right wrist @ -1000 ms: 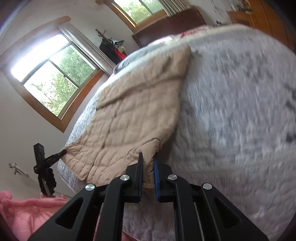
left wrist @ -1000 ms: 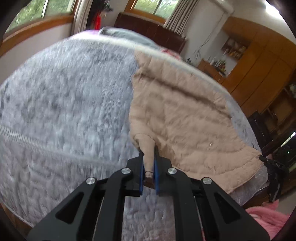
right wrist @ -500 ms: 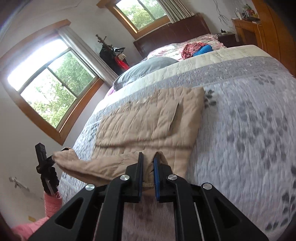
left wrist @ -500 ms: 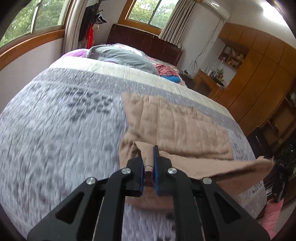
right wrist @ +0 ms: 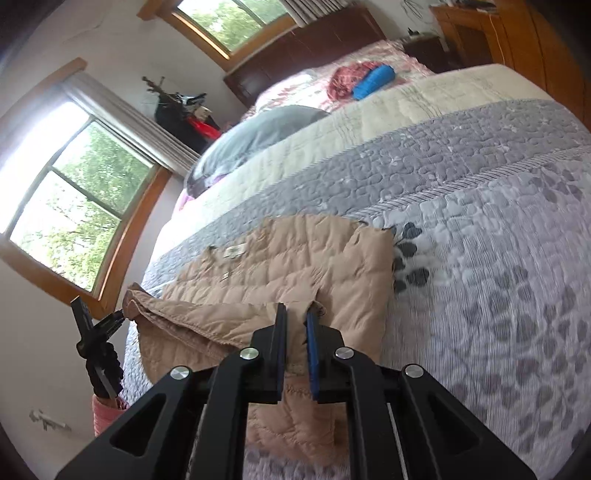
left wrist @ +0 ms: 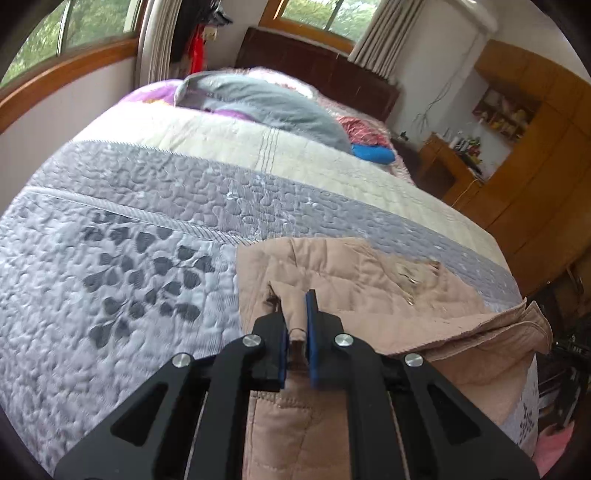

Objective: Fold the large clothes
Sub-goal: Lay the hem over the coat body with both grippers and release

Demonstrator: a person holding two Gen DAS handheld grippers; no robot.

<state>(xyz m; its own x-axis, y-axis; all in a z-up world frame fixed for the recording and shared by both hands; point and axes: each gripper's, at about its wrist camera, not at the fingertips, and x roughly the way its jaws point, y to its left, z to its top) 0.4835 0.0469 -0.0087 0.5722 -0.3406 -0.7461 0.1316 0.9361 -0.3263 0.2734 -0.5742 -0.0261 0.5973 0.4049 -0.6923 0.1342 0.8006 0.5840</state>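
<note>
Left wrist view shows the left gripper (left wrist: pixel 295 325) and right gripper (right wrist: pixel 295 332) each clamped on a jacket (right wrist: pixel 295 266) hem corner, mid-fold over the bed (right wrist: pixel 480 295); next, lay the hem flat, then release.

Bedroom, daylight from wood-framed windows (right wrist: pixel 70 206), pale walls.
Large bed with grey-and-cream quilted leaf-pattern bedspread (left wrist: pixel 147 221), dark brown wooden headboard (left wrist: pixel 314 70), grey pillow (left wrist: pixel 266 103), blue rolled bundle (left wrist: pixel 371 153) beside red patterned cloth (right wrist: pixel 347 79). Pale curtains (left wrist: pixel 384 22) at the far window. Orange-brown wooden wardrobe (left wrist: pixel 535 155) and cluttered desk (left wrist: pixel 454 162) on the right. Dark coat rack (right wrist: pixel 181 107) in the corner.
</note>
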